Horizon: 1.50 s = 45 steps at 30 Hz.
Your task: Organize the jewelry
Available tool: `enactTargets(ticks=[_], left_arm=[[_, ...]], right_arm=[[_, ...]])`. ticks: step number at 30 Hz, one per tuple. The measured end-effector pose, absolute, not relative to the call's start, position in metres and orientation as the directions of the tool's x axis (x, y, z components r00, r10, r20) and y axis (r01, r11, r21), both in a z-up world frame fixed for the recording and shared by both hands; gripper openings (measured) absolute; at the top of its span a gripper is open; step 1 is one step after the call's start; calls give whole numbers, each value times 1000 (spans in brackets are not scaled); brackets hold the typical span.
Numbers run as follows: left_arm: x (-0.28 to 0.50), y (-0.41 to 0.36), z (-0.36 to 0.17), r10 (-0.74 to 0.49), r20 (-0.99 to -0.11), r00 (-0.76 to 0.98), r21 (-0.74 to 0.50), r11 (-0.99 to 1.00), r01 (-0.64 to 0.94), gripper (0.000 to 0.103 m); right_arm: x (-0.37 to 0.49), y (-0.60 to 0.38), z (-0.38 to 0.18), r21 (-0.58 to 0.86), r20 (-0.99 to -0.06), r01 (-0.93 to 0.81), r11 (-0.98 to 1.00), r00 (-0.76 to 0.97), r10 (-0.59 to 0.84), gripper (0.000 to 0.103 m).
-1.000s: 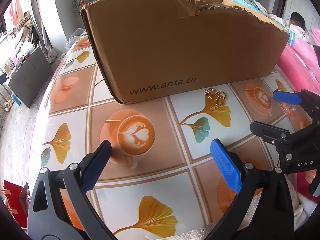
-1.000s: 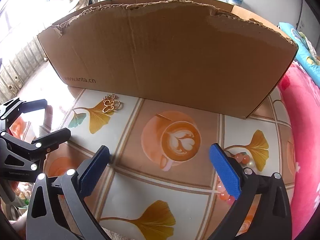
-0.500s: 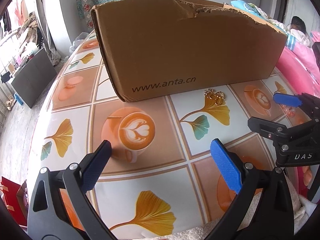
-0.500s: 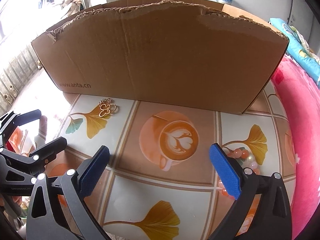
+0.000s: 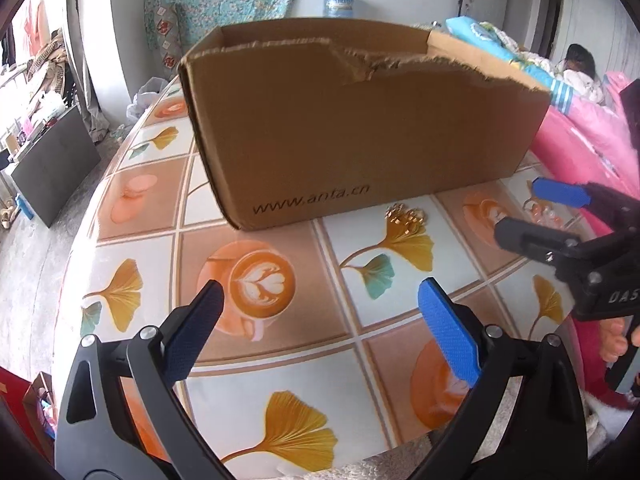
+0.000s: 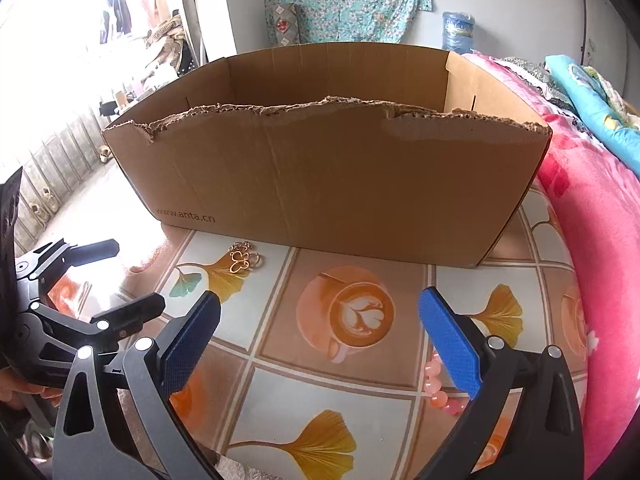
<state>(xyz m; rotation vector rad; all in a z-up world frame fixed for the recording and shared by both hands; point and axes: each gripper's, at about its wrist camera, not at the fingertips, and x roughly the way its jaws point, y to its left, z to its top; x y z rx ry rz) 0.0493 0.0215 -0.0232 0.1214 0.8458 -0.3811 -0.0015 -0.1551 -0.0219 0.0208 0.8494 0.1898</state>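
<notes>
A gold butterfly necklace (image 5: 405, 216) lies on the patterned tabletop just in front of the brown cardboard box (image 5: 360, 120); it also shows in the right wrist view (image 6: 243, 259). A pink bead bracelet (image 6: 438, 388) lies under my right gripper's right finger, partly hidden; it shows faintly in the left wrist view (image 5: 542, 212). My left gripper (image 5: 320, 332) is open and empty above the table. My right gripper (image 6: 318, 336) is open and empty, and it shows at the right of the left wrist view (image 5: 532, 212).
The box (image 6: 332, 184) is open-topped with a torn front edge, and its inside looks empty. The tablecloth (image 5: 280, 360) carries coffee-cup and ginkgo-leaf prints. Pink bedding (image 6: 600, 240) presses against the table's right side. The table's left edge drops to the floor (image 5: 24, 248).
Both grippers have lifted and drawn back, so the box's open top now shows. The necklace and bracelet have not moved. Both grippers stay open.
</notes>
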Motion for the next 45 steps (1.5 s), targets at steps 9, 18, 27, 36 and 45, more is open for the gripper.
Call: enactTargets(ticks=[9,18,27,36,45], left_arm=[[59,-18,-15,-419,-722,551,-72,837,542,45],[69,-46,-32,-397,-754,523,-6,801,599,26],[77,-44,-36,-375,-769,517,9,803,596,4],[61,-45,-37,-379,-777,503,22,782,623,4],[42,-34,-35,-382,-791,478,-5,786,619,4]], right_arm=[[8,-161,-33,188,-736,-173,967,627,255,58],[18,-164,-41,232,-748,-156,960,603,279,57],[22,-164,-47,256,-746,-141,956,601,288,57],[23,-165,-48,269,-746,-129,955,600,291,57],[25,-164,-47,269,-745,-132,954,599,294,57]])
